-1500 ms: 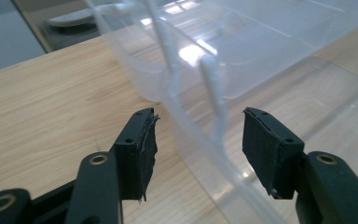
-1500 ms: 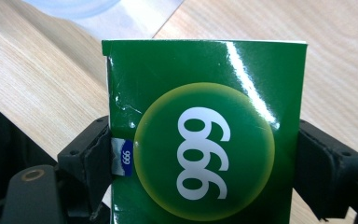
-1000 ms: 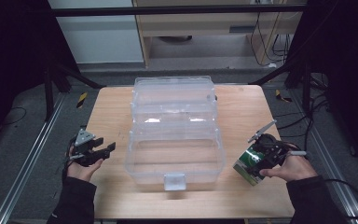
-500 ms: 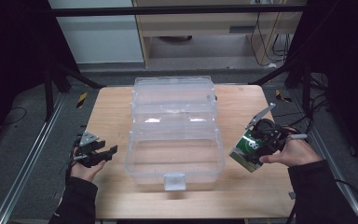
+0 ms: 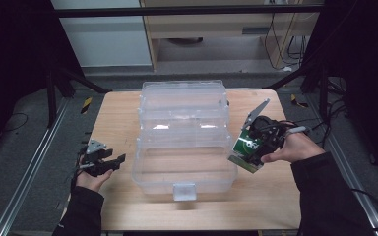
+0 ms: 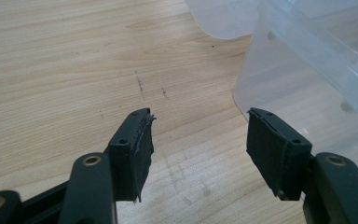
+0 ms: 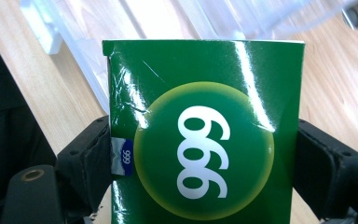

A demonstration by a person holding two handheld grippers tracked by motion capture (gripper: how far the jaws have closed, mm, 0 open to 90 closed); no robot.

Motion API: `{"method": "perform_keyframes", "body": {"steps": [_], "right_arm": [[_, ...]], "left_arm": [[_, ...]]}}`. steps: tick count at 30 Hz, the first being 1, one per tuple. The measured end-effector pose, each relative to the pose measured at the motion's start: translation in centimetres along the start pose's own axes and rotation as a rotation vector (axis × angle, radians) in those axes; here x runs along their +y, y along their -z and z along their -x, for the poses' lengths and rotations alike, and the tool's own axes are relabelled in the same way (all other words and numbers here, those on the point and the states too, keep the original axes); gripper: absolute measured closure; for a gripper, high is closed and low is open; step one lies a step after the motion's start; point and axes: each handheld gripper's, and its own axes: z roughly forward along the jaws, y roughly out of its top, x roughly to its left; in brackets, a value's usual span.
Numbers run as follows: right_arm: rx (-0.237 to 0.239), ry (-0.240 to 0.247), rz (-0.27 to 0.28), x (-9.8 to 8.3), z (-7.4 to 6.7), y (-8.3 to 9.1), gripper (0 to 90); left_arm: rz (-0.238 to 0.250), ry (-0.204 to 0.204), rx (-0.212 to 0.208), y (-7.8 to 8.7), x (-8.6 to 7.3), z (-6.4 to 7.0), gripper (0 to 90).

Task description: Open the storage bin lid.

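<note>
A clear plastic box (image 5: 182, 142) with its lid swung back stands open mid-table. My right gripper (image 5: 256, 145) is shut on a green carton (image 5: 247, 150) printed "999" and holds it tilted just above the box's right front corner. In the right gripper view the green carton (image 7: 205, 135) sits clamped between both black jaws, with the box's clear wall (image 7: 242, 14) beyond it. My left gripper (image 5: 109, 163) rests low at the table's left, open, nothing between its fingers. In the left gripper view the left gripper (image 6: 198, 144) points at bare wood beside the box wall (image 6: 303, 70).
The wooden table (image 5: 123, 113) has bare room left of the box and along its front edge. Dark metal frame legs (image 5: 59, 83) and cables (image 5: 334, 98) flank the table, and a shelf unit stands behind it.
My right gripper has carried the green carton up and leftward, from beside the box to its right front corner. My left gripper has sunk slightly toward the table's front edge.
</note>
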Motion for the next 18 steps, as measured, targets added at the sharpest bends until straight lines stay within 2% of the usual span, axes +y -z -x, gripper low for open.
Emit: {"method": "perform_keyframes", "body": {"steps": [4,18], "right_arm": [[0.039,0.07,0.015,1.3,-0.2,-0.3,17.2],[0.108,0.205,-0.006,3.9,-1.1,-1.2,17.1]], "left_arm": [[-0.003,-0.003,-0.005,-0.2,-0.1,0.1,39.5],[-0.002,-0.005,-0.01,-0.2,-0.1,0.1,39.0]]}}
